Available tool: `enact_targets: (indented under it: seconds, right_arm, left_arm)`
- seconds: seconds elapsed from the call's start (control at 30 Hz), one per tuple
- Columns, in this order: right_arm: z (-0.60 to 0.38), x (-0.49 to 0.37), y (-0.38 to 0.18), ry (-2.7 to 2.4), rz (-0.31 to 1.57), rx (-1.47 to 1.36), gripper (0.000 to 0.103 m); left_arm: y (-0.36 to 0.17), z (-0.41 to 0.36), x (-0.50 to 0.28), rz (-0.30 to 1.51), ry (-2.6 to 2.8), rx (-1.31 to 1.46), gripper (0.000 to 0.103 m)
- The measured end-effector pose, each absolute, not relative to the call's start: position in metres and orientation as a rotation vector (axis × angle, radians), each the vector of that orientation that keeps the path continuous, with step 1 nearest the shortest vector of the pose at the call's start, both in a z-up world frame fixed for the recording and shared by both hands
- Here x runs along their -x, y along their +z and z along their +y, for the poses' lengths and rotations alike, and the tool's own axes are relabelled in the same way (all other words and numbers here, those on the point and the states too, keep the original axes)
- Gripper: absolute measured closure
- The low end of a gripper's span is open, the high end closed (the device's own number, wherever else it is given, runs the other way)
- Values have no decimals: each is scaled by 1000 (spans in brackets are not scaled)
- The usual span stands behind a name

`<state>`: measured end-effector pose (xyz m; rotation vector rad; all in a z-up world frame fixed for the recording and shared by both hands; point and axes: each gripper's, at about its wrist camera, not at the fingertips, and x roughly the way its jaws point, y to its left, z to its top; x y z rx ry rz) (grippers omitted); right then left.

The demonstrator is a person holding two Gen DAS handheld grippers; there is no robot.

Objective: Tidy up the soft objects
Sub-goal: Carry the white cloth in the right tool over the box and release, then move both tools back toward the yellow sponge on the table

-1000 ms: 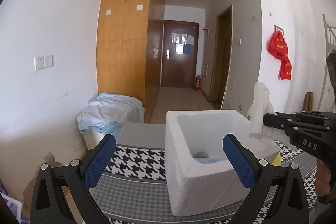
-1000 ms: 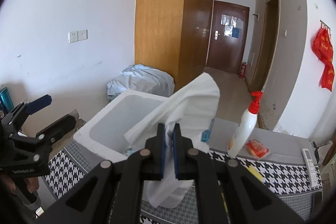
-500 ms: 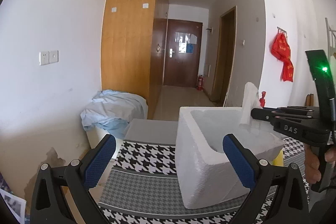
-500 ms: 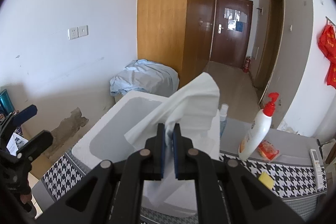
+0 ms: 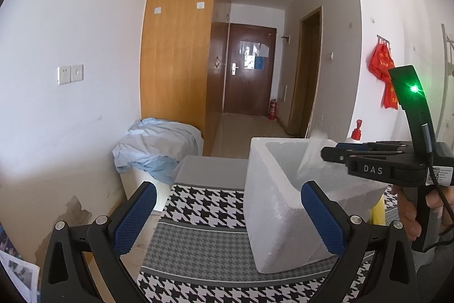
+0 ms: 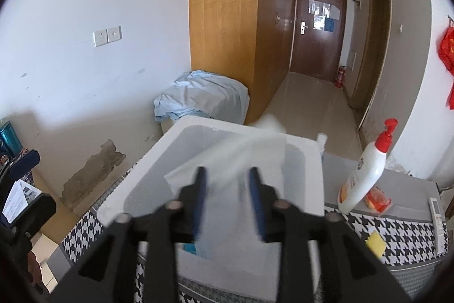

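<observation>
White cloth (image 6: pixel 227 158) between parted right claw (image 6: pixel 228 198)

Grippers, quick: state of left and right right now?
Left gripper: open, holding nothing.
Right gripper: open; its jaws have just been opening, white cloth loose between them over the foam box.

The white foam box (image 5: pixel 272 206) looks rough, grainy and matt. The black-and-white houndstooth cloth (image 5: pixel 204 200) covering the table is woven and dull. The thin white paper-like sheet (image 6: pixel 227 158) looks soft. The white plastic pump bottle (image 6: pixel 366 172) is smooth and slightly glossy.
</observation>
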<state>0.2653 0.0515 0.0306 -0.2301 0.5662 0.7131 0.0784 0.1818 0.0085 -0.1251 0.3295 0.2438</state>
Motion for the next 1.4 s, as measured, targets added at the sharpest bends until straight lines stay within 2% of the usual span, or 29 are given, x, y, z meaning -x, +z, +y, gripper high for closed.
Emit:
enact_targets:
  seconds: [0.07, 0.13, 0.23, 0.37, 1.4]
  right_arm:
    - [53, -266, 29, 711, 572, 228, 48]
    - [54, -266, 28, 709, 573, 240, 41]
    - [53, -263, 27, 719, 576, 240, 38]
    - [46, -254, 28, 721, 551, 243, 22]
    - [-55, -202, 37, 759, 454, 141, 21]
  left_arm:
    - [9, 182, -77, 326, 243, 129, 1]
    - [9, 181, -76, 327, 242, 123, 1]
    - [9, 180, -75, 327, 239, 124, 1]
    - [9, 176, -73, 324, 232, 122, 1]
    - [17, 112, -58, 303, 182, 123, 1]
